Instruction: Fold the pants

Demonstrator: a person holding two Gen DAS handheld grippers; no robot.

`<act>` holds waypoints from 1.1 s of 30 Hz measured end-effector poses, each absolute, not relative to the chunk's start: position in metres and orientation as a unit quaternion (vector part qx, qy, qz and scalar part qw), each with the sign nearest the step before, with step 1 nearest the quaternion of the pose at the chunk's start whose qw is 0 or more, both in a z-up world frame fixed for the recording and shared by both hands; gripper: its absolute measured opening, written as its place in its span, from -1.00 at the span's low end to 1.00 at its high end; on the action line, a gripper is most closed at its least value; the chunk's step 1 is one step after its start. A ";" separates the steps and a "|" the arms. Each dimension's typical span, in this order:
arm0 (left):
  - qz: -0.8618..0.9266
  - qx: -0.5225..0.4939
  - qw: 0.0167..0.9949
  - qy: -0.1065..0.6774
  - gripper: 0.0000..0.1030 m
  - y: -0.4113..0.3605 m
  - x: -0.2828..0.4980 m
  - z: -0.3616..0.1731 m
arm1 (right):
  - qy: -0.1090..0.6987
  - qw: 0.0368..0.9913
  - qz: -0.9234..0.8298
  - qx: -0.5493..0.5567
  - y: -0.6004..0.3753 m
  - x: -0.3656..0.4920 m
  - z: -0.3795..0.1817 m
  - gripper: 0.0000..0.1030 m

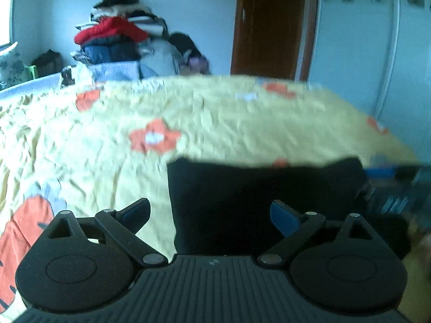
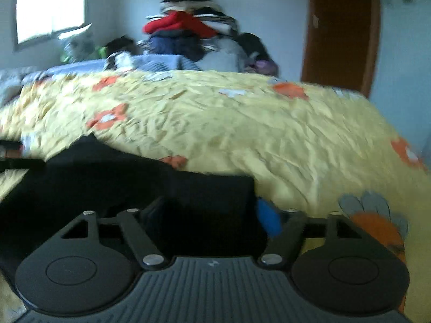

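In the left wrist view, the left gripper [image 1: 210, 212] stood wide, its blue-padded fingers [image 1: 285, 218] spread with nothing pinched between them. Just beyond them lay the black pants [image 1: 256, 202], already folded into a neat dark rectangle at the near right part of a bed covered by a yellow sheet [image 1: 215, 123] printed with orange flowers. Far behind, a heap of clothes [image 1: 121, 40] rose against a pale wall, with a brown door [image 1: 269, 24] to its right.

In the right wrist view, the right gripper [image 2: 212, 215] also stood apart, fairly wide, its fingers either side of the pants' [image 2: 134, 183] near right corner, and I judged them not to be pressing the cloth, though blur made this uncertain. The pants spread to the left across the near edge of the yellow sheet [image 2: 269, 134].

The cloth looked soft, light and limp, likely to sag and slide open if lifted by one point. Pinching both corners of a folded edge seemed the surest hold.
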State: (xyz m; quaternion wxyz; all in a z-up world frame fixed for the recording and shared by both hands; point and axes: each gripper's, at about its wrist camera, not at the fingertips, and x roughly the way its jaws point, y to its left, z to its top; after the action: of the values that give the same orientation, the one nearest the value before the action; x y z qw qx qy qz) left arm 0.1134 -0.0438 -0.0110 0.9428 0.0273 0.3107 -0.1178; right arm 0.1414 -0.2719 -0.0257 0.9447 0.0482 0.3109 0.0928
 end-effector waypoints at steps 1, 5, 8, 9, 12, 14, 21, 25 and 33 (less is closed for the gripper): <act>-0.122 0.030 0.941 0.314 0.86 -0.045 0.112 -0.015 | 0.301 0.948 0.089 0.055 -0.273 0.137 -0.021 0.43; -0.138 0.049 0.937 0.317 0.92 -0.063 0.105 -0.030 | 0.281 0.952 0.116 0.037 -0.265 0.129 -0.011 0.42; -0.133 0.119 0.939 0.292 0.88 -0.074 0.091 -0.034 | 0.314 0.945 0.087 -0.038 -0.252 0.134 -0.027 0.46; -0.136 0.124 0.941 0.283 0.88 -0.073 0.087 -0.032 | 0.307 0.947 0.089 -0.026 -0.256 0.132 -0.029 0.47; -0.134 0.117 0.952 0.250 0.91 -0.054 0.069 -0.021 | 0.299 0.951 0.076 0.034 -0.276 0.118 -0.022 0.48; -0.128 0.096 0.958 0.239 0.91 -0.036 0.069 -0.017 | 0.296 0.952 0.052 0.051 -0.292 0.112 -0.020 0.49; -0.180 -0.042 0.931 0.315 0.90 0.013 0.101 -0.027 | 0.324 0.914 0.092 0.226 -0.349 0.113 -0.036 0.52; -0.213 -0.070 0.912 0.344 0.90 0.018 0.111 -0.039 | 0.349 0.906 0.106 0.215 -0.342 0.121 -0.047 0.52; -0.234 -0.083 0.902 0.352 1.00 0.017 0.122 -0.050 | 0.344 0.898 0.183 0.205 -0.323 0.126 -0.050 0.54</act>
State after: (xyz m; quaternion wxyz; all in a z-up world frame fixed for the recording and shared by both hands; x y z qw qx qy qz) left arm 0.1224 0.0172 -0.0498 0.9025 -0.0830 0.3521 -0.2339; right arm 0.1258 -0.3231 -0.0496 0.8979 0.2045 0.3440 0.1831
